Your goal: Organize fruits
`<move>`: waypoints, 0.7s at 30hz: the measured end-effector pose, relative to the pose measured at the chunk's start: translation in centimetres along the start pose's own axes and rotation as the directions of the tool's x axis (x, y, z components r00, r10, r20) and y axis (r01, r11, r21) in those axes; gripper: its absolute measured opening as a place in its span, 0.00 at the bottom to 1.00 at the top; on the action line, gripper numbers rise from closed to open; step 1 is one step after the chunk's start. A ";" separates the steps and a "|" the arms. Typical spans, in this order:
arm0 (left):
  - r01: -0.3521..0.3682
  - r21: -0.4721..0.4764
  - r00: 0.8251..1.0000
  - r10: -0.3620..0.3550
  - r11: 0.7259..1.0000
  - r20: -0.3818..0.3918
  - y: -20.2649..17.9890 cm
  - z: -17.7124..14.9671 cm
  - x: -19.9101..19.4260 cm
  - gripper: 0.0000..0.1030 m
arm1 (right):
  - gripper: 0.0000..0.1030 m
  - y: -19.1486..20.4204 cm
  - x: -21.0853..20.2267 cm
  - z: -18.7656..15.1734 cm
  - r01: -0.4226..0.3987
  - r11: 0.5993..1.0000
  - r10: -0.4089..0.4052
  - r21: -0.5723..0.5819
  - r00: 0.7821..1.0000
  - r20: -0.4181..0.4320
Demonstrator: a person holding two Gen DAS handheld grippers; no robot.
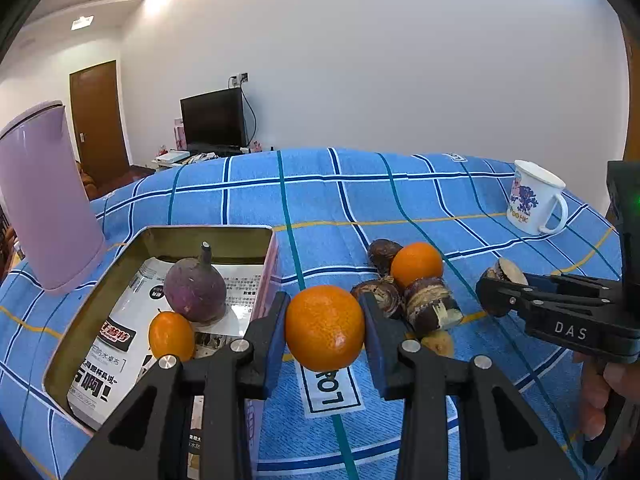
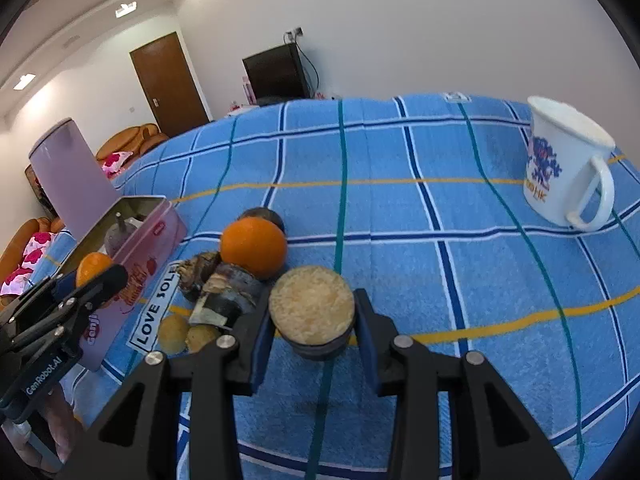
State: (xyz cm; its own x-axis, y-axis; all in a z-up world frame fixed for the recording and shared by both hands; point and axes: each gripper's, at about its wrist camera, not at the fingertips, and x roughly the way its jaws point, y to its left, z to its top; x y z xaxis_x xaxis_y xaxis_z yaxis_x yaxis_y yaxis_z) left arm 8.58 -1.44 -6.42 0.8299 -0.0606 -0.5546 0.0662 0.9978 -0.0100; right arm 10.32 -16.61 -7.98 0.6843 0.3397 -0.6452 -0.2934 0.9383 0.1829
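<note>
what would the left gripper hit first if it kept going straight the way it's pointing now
Holding an orange, the left gripper points past the pink tin's right wall. Straight ahead lies only the blue checked cloth, so it would probably meet bare cloth first. The chestnut pile sits just right of that line, though depth is uncertain.

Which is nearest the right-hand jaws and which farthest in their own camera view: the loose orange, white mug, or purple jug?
1. Loose orange, just ahead, left.
2. White mug, far right.
3. Purple jug, far left behind the tin.
</note>
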 end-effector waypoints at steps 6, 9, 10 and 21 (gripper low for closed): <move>-0.009 0.009 0.999 0.009 1.000 0.032 -0.4 -0.1 -0.4 0.36 | 0.39 0.9 -0.9 0.1 -0.022 0.999 0.023 -0.035 0.999 0.049; -0.014 0.014 0.999 0.014 1.000 0.047 -0.4 -0.1 -0.7 0.36 | 0.39 1.3 -1.4 0.0 -0.020 0.999 0.024 -0.048 0.996 0.081; -0.015 0.015 0.999 0.014 1.000 0.051 -0.4 -0.1 -0.8 0.36 | 0.39 1.3 -1.6 0.0 -0.022 0.998 0.026 -0.051 0.996 0.089; -0.032 0.016 0.994 0.030 0.999 0.101 -0.5 -0.2 -1.7 0.36 | 0.39 1.7 -2.7 -0.1 -0.022 0.998 0.032 -0.066 0.988 0.151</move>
State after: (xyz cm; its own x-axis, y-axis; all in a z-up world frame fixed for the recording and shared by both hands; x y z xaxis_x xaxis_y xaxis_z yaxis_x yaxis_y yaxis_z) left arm 7.05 -1.79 -5.68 0.8833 -0.0333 -0.4676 0.0486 0.9986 0.0208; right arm 7.89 -15.92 -6.04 0.7676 0.3755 -0.5194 -0.3521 0.9242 0.1478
